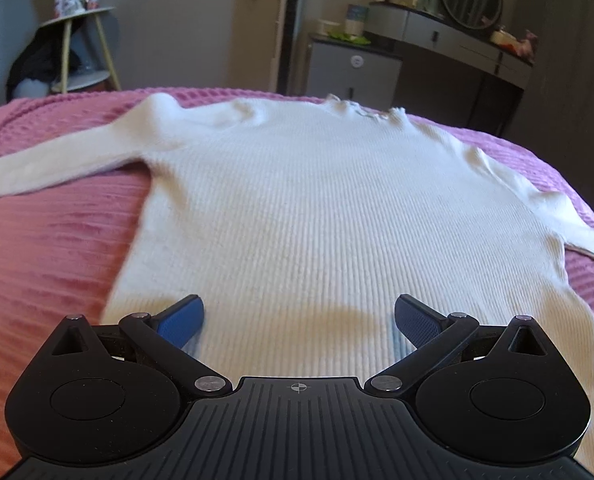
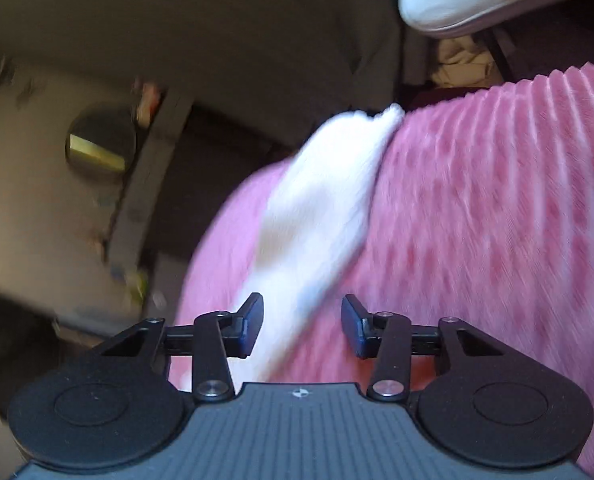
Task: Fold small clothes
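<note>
We have the white ribbed sweater (image 1: 297, 208) spread flat and face up on the pink bedspread (image 1: 49, 248), hem toward us and collar at the far edge, which is how it should lie before any fold. At far left, its left-hand sleeve (image 1: 57, 156) runs straight out across the bedspread, kept clear of the body so it can be turned in later. Moving inward, our left gripper (image 1: 299, 320) hangs over the hem with its jaws wide apart and nothing between them; the blue pads (image 1: 181, 320) sit just above the knit, and we cannot tell whether they touch it. We judge this placement as a readiness to pin or pinch the hem. Further right, the other sleeve (image 2: 325, 200) slopes off toward the bed's edge, and in the blurred right wrist view it passes between the jaws of our right gripper (image 2: 303, 322). Those jaws stand partly apart with gaps on both sides of the cloth, so the sleeve is framed but not clamped. We take that sleeve as the first part to fold inward.
</note>
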